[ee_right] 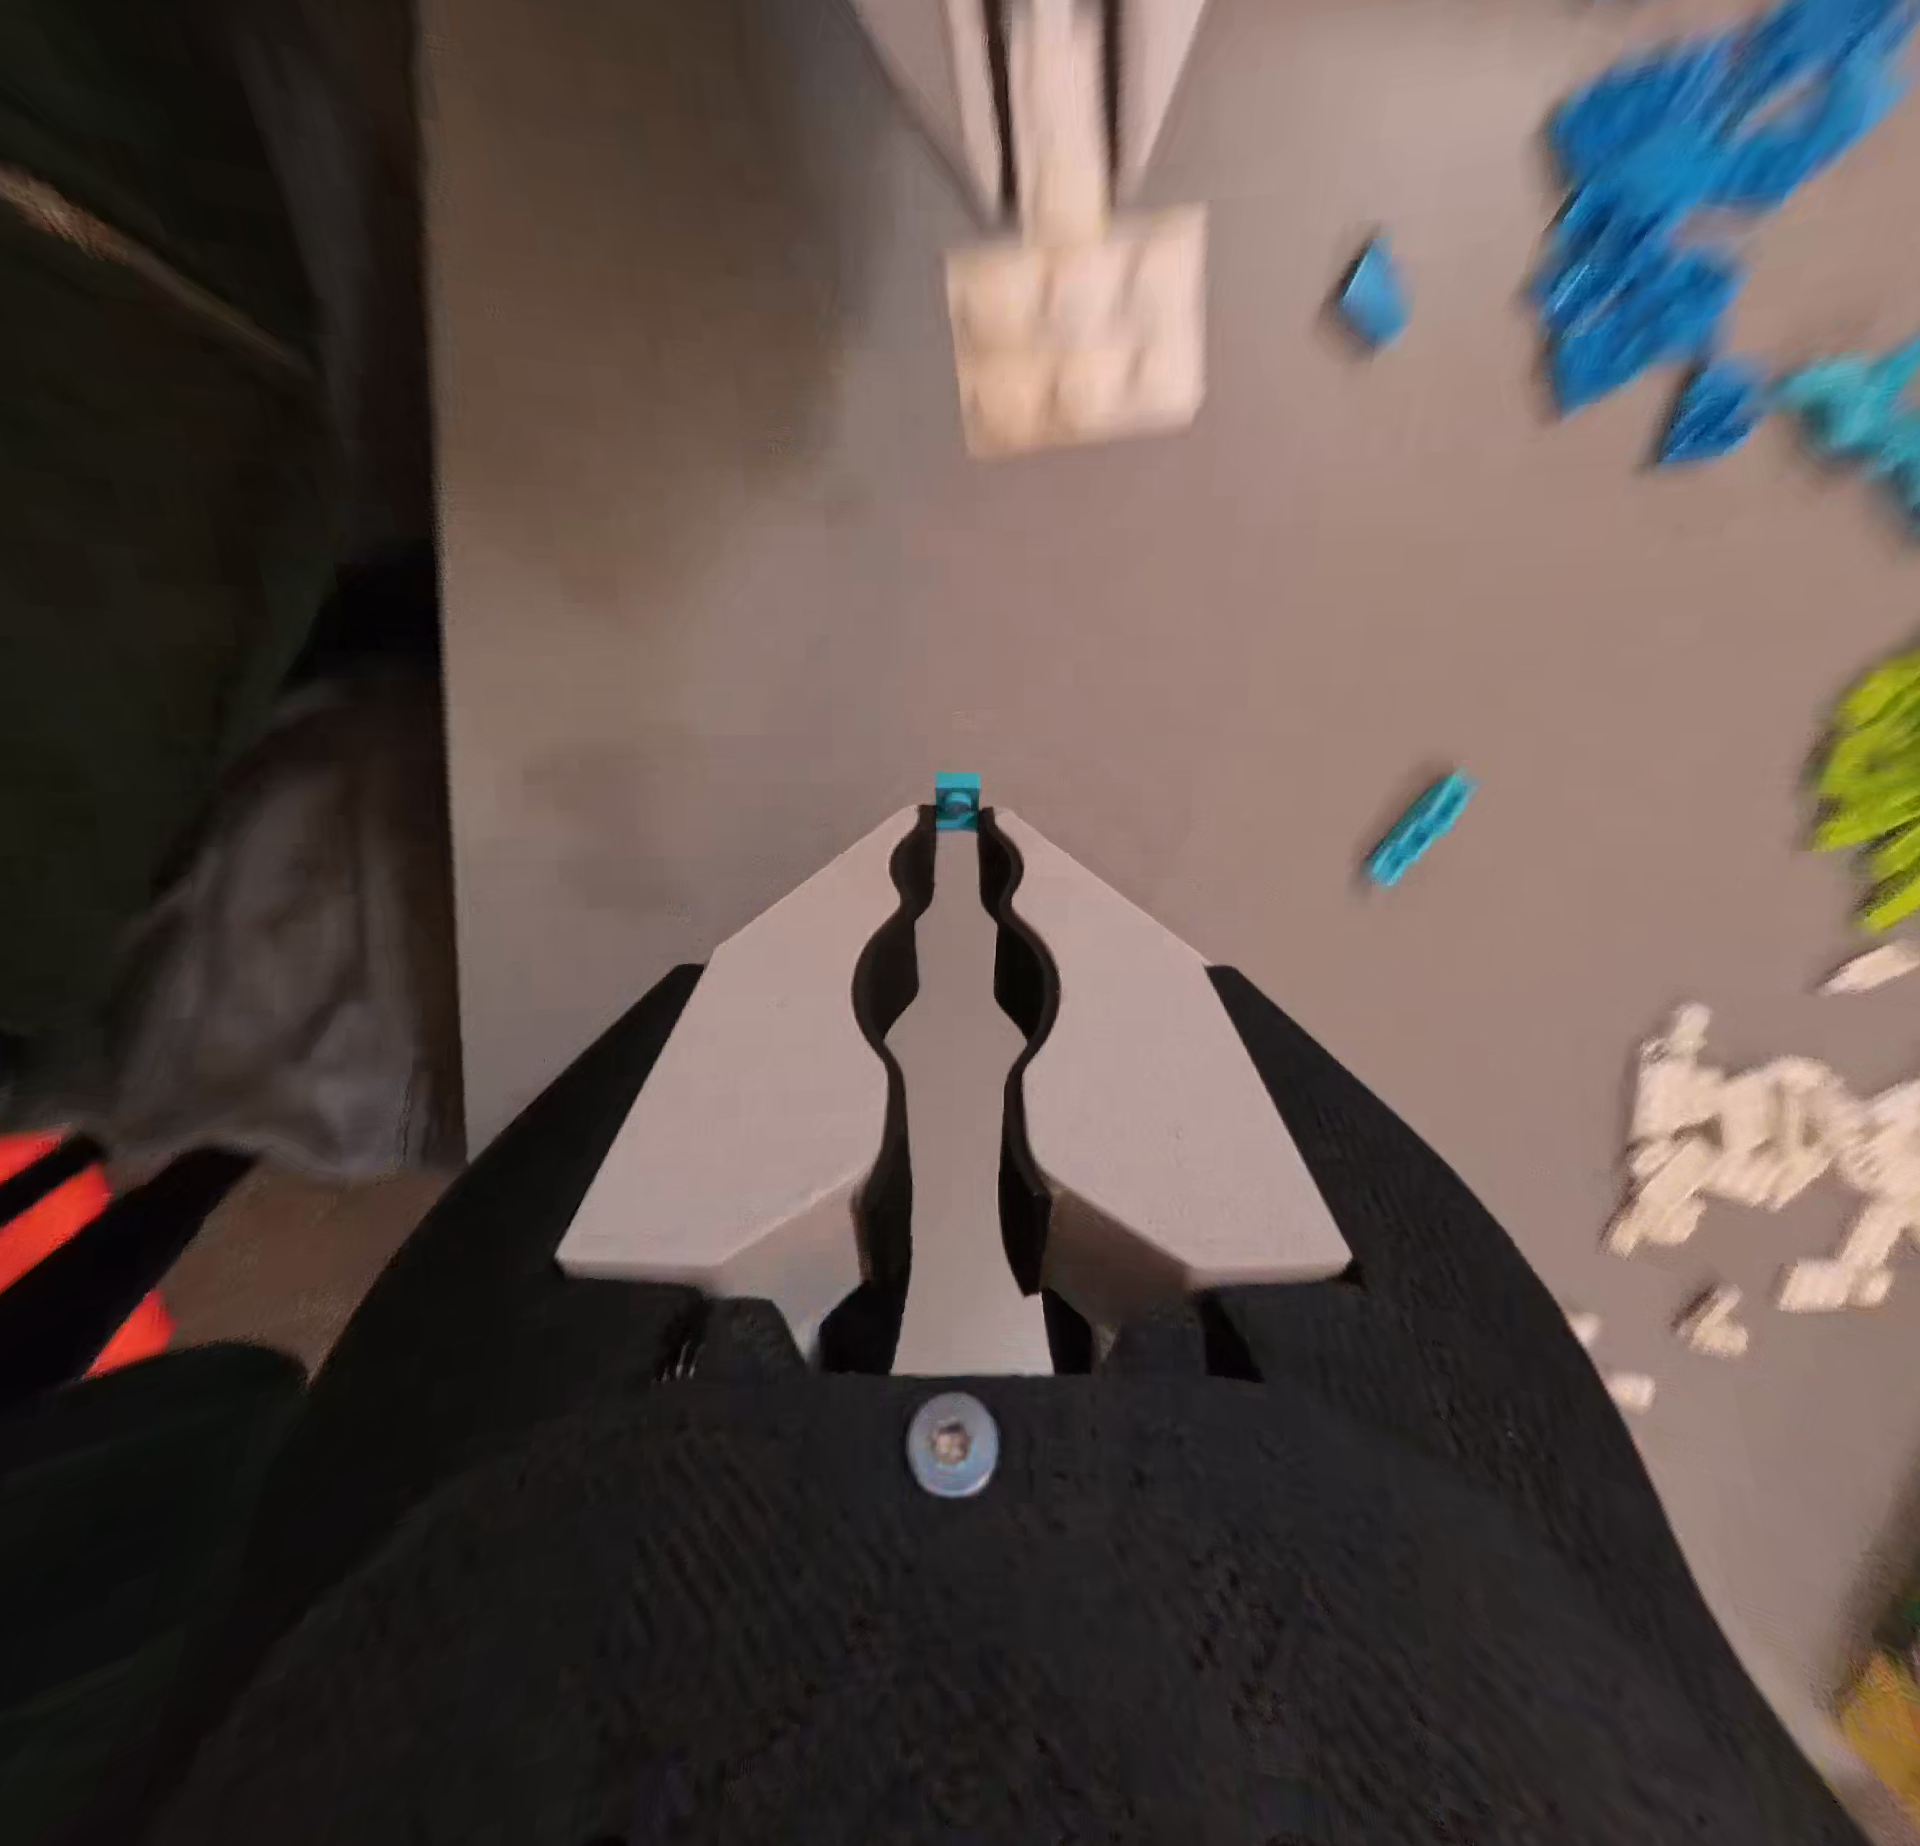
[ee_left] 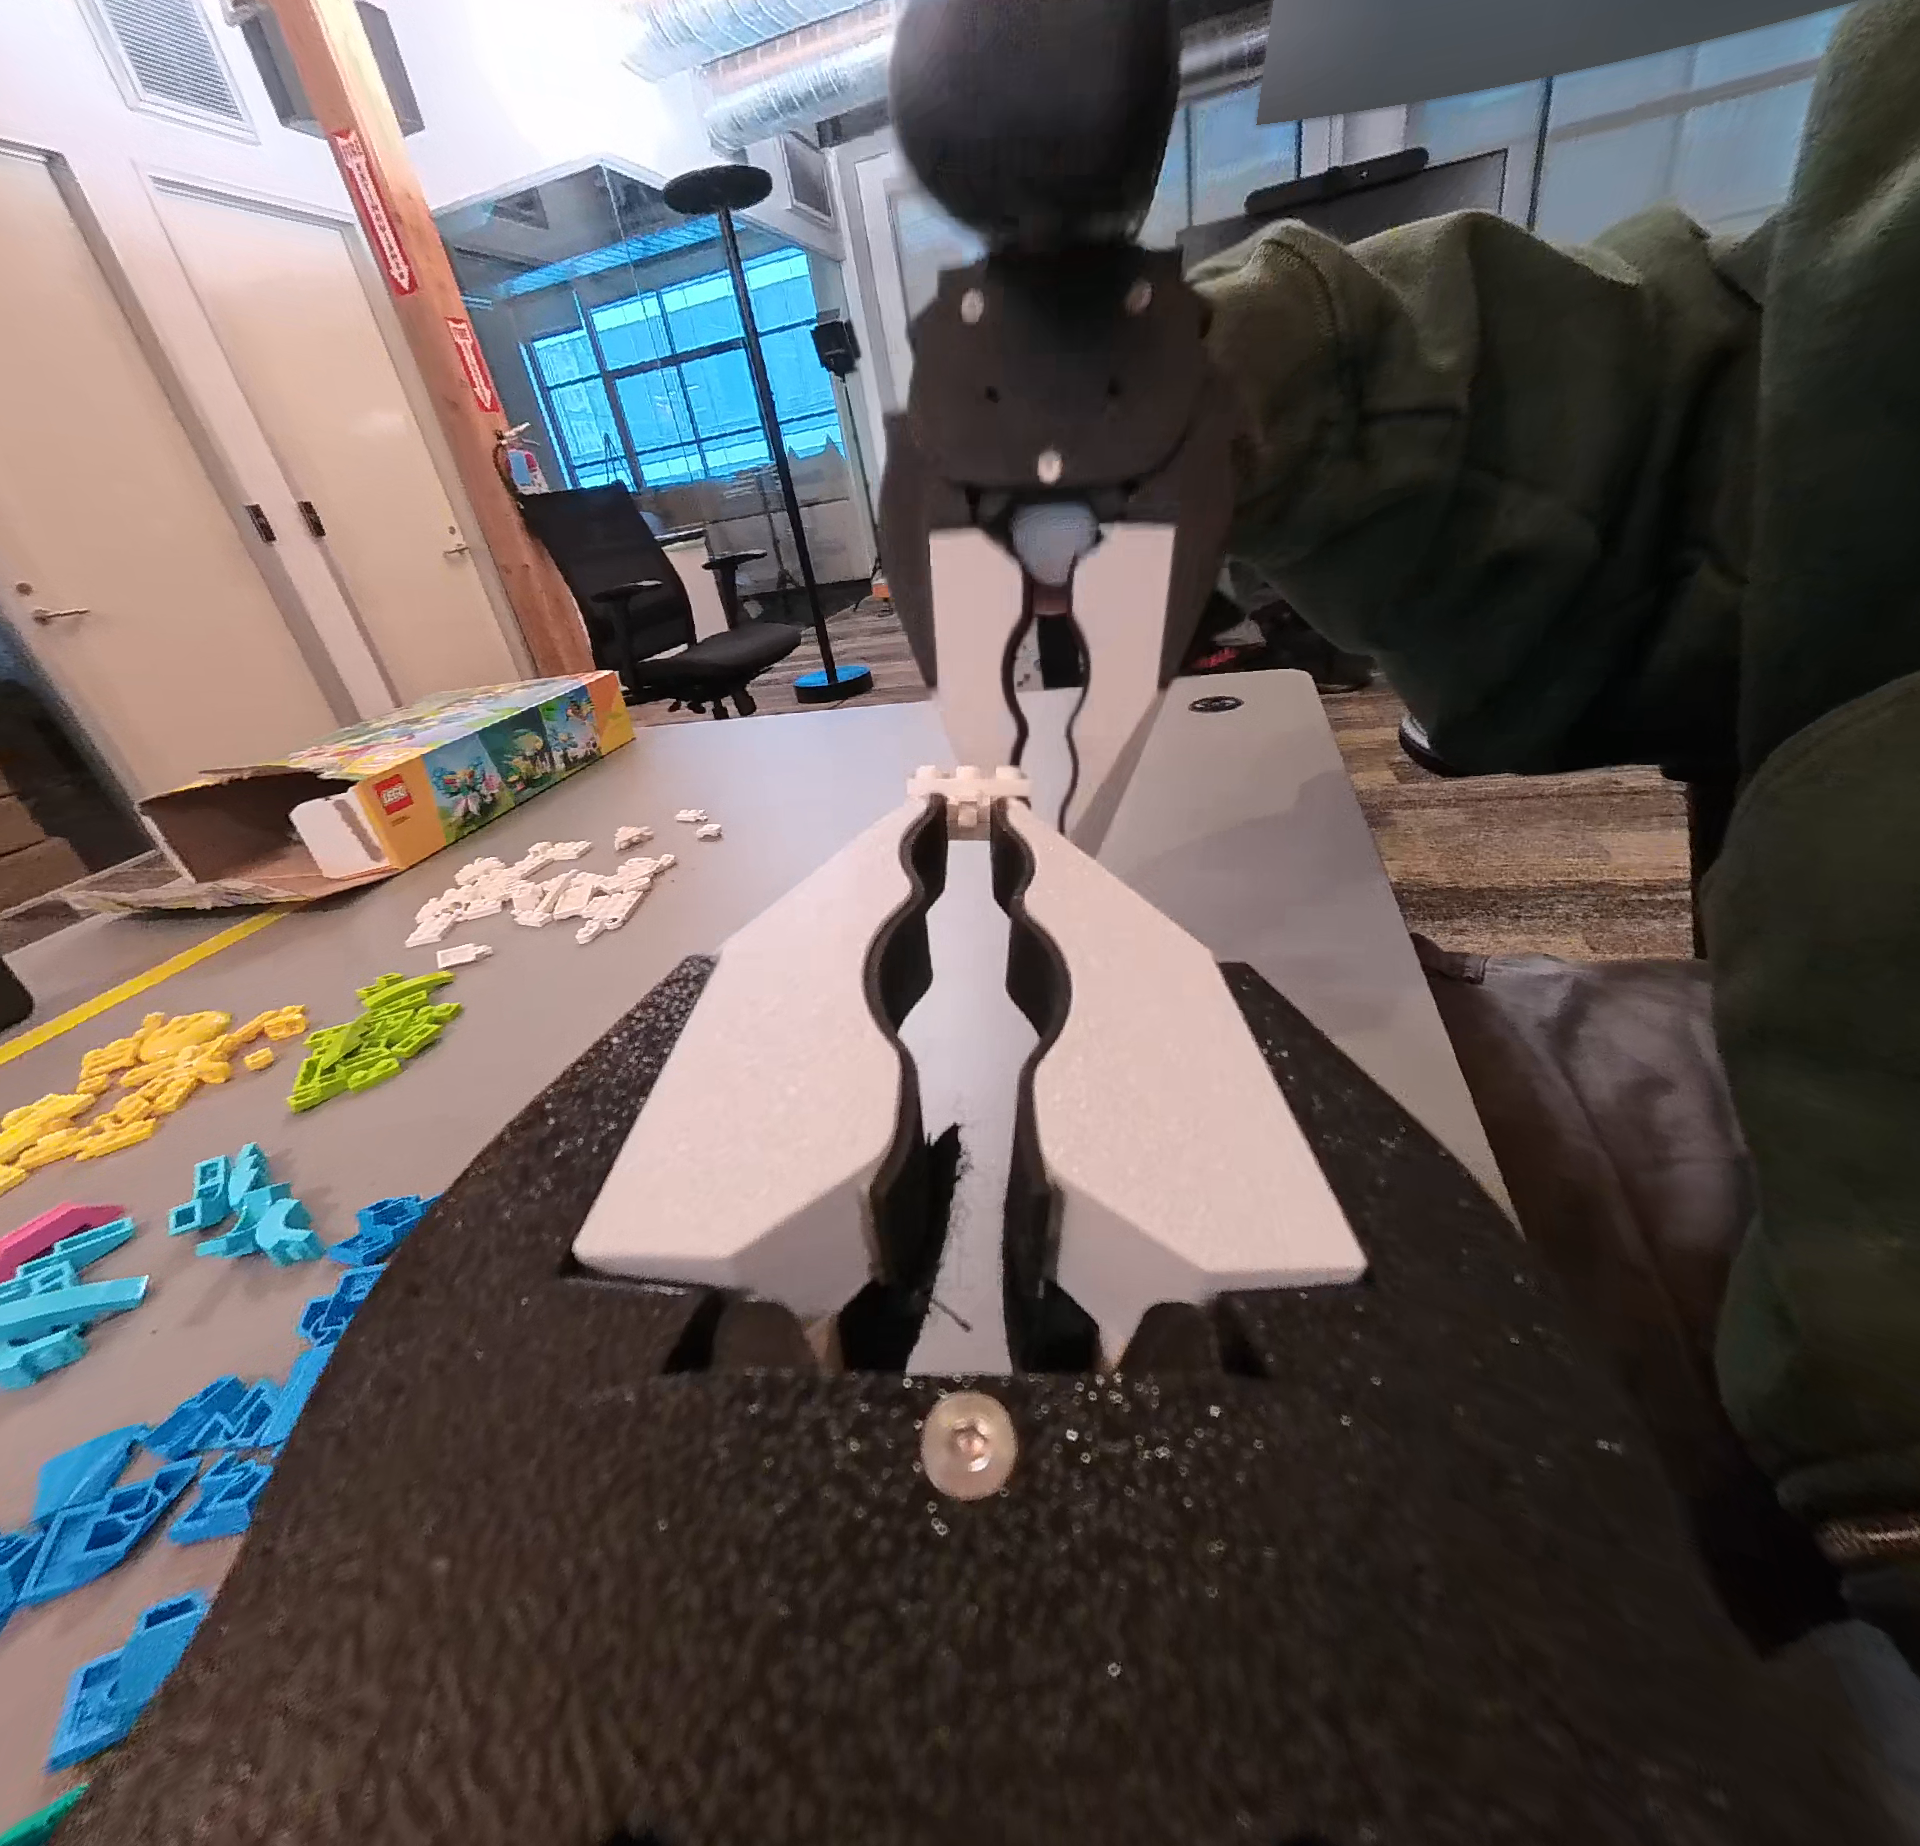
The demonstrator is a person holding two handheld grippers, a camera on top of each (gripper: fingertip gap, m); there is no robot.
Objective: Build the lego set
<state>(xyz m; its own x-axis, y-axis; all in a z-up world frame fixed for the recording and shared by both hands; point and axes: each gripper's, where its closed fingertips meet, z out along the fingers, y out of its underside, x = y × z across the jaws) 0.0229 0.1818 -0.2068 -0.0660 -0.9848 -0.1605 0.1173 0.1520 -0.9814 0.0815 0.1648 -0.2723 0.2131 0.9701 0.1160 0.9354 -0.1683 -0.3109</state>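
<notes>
left gripper point(ee_left: 971, 809) is clenched on a white plate assembly point(ee_left: 969, 790), held above the grey table point(ee_left: 790, 788). at 9 o'clock lie yellow point(ee_left: 135, 1079), lime point(ee_left: 369, 1038) and white point(ee_left: 540, 892) brick piles. right gripper point(ee_right: 956, 809) grasps a small teal brick point(ee_right: 956, 795), with the assembly at 12 o'clock, blurred.
</notes>
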